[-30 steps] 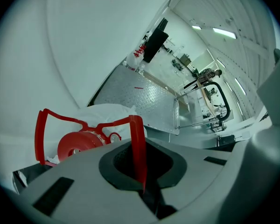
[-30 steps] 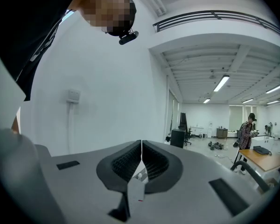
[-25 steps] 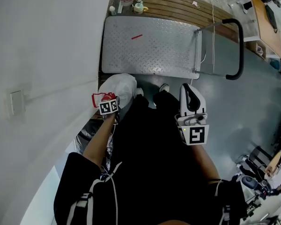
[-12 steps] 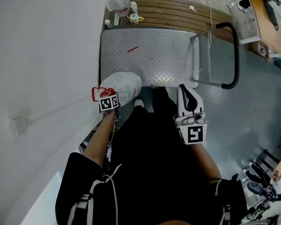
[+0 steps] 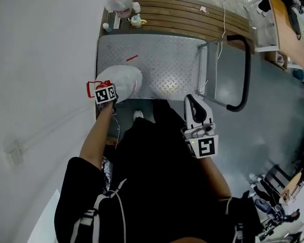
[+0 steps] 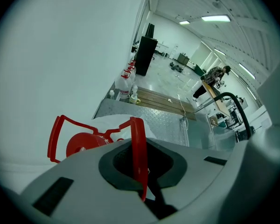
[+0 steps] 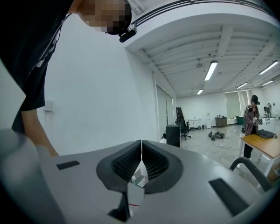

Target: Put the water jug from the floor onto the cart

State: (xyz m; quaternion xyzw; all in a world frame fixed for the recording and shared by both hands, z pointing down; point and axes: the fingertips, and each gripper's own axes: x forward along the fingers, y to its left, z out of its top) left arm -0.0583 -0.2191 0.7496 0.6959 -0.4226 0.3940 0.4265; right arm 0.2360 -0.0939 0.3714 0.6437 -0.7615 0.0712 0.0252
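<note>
Jaws of the left gripper point(image 6: 141, 171) are clamped on the red handle point(image 6: 138, 143) of the water jug point(image 5: 124, 81), which hangs just beneath them over the near left corner of the cart point(image 5: 167, 65). The right gripper point(image 7: 141, 160) has its jaws pressed together on nothing. Bottles point(image 5: 122, 4) stand beyond the cart.

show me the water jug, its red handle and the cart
water jug point(image 5: 126, 80), head view, white body
red handle point(image 6: 139, 146), left gripper view, upright front strip
cart point(image 5: 167, 59), head view, bare metal deck
</note>
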